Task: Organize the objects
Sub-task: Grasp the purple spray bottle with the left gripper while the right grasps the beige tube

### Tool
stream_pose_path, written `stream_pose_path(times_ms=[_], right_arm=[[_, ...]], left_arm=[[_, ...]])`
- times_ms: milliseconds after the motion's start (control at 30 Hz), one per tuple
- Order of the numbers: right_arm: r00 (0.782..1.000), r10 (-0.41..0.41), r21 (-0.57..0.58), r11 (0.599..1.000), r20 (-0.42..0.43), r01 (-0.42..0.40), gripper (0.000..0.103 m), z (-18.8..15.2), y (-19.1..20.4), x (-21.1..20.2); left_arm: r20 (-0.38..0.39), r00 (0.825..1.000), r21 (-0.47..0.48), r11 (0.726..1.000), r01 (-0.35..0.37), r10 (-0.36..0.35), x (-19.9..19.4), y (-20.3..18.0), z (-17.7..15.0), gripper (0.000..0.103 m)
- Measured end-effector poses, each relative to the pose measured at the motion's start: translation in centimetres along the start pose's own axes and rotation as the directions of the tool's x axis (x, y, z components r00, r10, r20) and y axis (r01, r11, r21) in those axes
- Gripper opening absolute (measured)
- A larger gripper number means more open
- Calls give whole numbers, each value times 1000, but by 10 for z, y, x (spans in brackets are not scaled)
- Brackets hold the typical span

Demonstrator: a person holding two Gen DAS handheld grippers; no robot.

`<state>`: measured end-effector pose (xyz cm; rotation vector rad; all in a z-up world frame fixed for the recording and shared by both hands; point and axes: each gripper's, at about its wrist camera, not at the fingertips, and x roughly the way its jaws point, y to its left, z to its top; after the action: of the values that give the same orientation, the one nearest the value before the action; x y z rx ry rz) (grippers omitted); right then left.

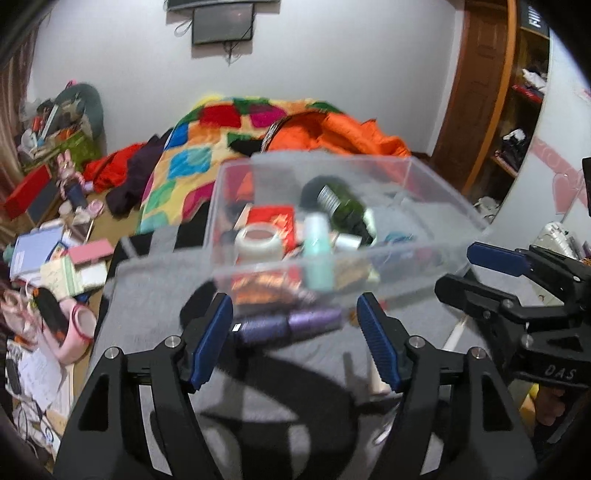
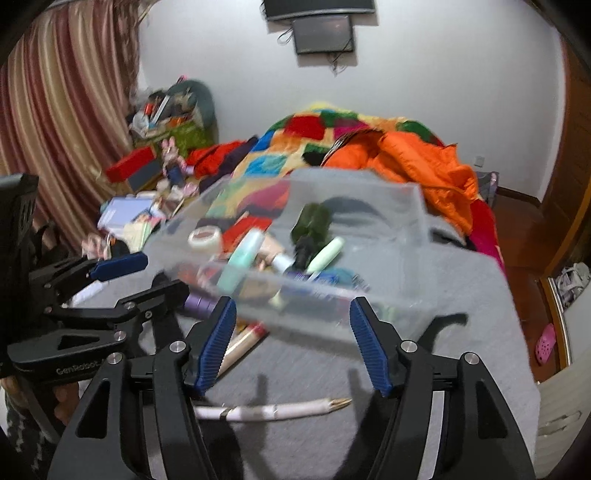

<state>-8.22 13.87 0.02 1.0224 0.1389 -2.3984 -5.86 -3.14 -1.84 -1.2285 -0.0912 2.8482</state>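
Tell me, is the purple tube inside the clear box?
No, the purple tube lies on the grey cloth outside the clear box.

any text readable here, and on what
"DAS" on the right gripper, body.
"GenRobot", cut off after it, on the left gripper, body.
White letters on a black sign atop the shelf: cut off, unreadable.
Labels in the box: too blurred.

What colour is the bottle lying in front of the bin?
Purple bottle, clearest in the left wrist view.

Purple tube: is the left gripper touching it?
Apart. The left wrist view shows the left gripper open, its pads clear of both ends of the purple tube.
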Motion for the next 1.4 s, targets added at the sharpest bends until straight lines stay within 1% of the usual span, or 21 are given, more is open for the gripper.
stream_pose_path(times_ms=[100, 267, 400, 433, 467, 500, 567, 600, 667, 733, 833, 1067, 1200, 1267, 1333, 1367, 1400], right_arm=[[998, 33, -11, 999, -58, -34, 60, -9, 10, 17], [984, 73, -7, 997, -160, -75, 60, -20, 25, 50], [977, 58, -30, 997, -207, -66, 60, -25, 35, 64], [977, 50, -41, 997, -209, -60, 59, -26, 36, 65], [978, 46, -50, 997, -206, -57, 53, -27, 37, 64], [977, 46, -56, 997, -209, -59, 50, -28, 37, 63], [977, 33, -62, 997, -209, -47, 38, -29, 34, 61], [977, 30, -63, 997, -210, -44, 35, -29, 33, 60], [976, 39, -54, 997, -213, -51, 22, -31, 29, 56], [976, 48, -37, 998, -213, -57, 15, -32, 24, 53], [976, 59, -13, 998, -207, -63, 14, -34, 18, 49], [986, 59, 26, 998, -159, -56, 14, -35, 2, 33], [990, 62, 38, 998, -128, -57, 14, -30, -3, 24], [991, 62, 39, 998, -115, -58, 14, -28, -4, 22], [992, 64, 42, 997, -109, -60, 14, -27, -5, 21], [992, 67, 45, 997, -106, -63, 14, -27, -6, 21], [992, 69, 46, 997, -104, -65, 14, -27, -6, 21]], left_arm=[[-37, 999, -37, 999, -19, 18, 6, 14, -11, 74], [-58, 995, -66, 994, -82, 78, 8, 33, -22, 84], [-63, 995, -69, 995, -76, 71, 7, 37, -24, 90], [-63, 995, -63, 995, -76, 72, 7, 35, -23, 91], [-63, 995, -55, 996, -76, 72, 8, 33, -23, 93], [-63, 995, -49, 996, -75, 72, 9, 30, -22, 94], [-66, 996, -41, 997, -64, 61, 12, 24, -18, 95], [-70, 996, -38, 998, -55, 52, 14, 21, -17, 95], [-87, 996, -28, 999, -32, 29, 21, 13, -13, 95], [-99, 995, -24, 999, -22, 19, 26, 8, -10, 95], [-121, 993, -17, 1000, -13, 11, 34, 1, -6, 95], [-158, 985, -8, 997, -71, 69, 50, -10, -1, 95], [-179, 981, -25, 996, -81, 75, 57, -10, 0, 95], [-182, 979, -33, 995, -95, 87, 59, -10, 1, 95], [-181, 980, -37, 995, -92, 84, 59, -8, 1, 95], [-182, 980, -39, 995, -89, 81, 59, -8, 0, 92], [-186, 980, -39, 996, -82, 74, 59, -7, 0, 91]])
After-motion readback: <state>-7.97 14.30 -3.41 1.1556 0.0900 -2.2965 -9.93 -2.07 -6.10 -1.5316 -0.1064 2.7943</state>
